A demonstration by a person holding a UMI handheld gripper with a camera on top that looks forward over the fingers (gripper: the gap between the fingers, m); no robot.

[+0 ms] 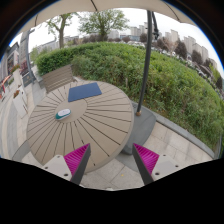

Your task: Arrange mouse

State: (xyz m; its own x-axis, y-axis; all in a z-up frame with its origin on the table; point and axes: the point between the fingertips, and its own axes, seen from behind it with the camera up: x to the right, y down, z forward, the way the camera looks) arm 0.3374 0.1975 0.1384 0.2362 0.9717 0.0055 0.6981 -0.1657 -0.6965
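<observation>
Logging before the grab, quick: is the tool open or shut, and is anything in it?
Tool: open, holding nothing; the round slatted wooden table lies beyond its fingers, with the small white computer mouse and dark blue rectangular mouse mat on it.

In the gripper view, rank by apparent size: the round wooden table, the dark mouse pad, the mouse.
1. Round wooden table, by far the largest.
2. Dark mouse pad, at its far side.
3. Mouse, smallest.
The open gripper hangs short of the table.
</observation>
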